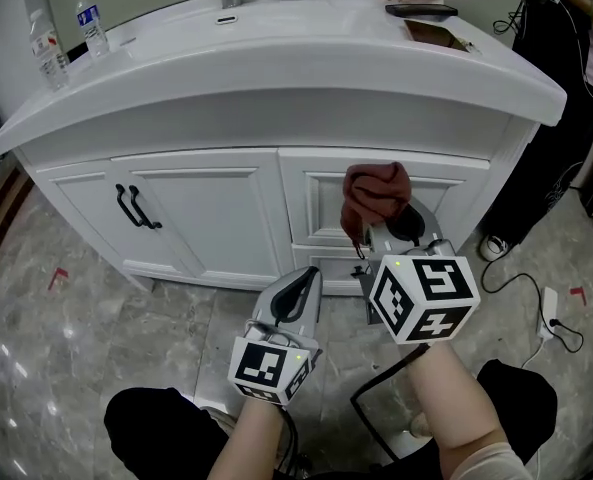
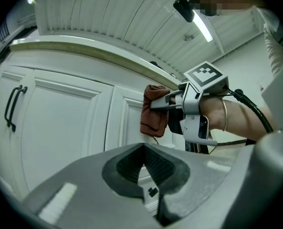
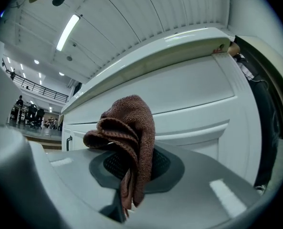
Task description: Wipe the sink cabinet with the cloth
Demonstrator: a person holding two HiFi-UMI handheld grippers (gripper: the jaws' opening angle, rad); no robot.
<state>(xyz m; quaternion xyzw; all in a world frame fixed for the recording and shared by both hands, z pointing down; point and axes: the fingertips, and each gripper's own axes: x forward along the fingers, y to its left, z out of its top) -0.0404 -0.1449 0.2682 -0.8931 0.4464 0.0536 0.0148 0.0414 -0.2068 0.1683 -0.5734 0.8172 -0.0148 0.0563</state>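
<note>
Both grippers face the sink cabinet [image 1: 206, 213] in the head view, the right gripper [image 1: 374, 233] holding the cloth [image 1: 376, 190] just at its right drawer front. In the left gripper view, the left gripper [image 2: 143, 149] has its fingers clenched on nothing. In the right gripper view, the fingers pinch a bunched fold of the cloth, which looks soft, light and floppy.

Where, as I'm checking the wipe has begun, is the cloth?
In the head view, the cloth is pinched in the right gripper, right of centre, before the cabinet's drawer front.
</note>
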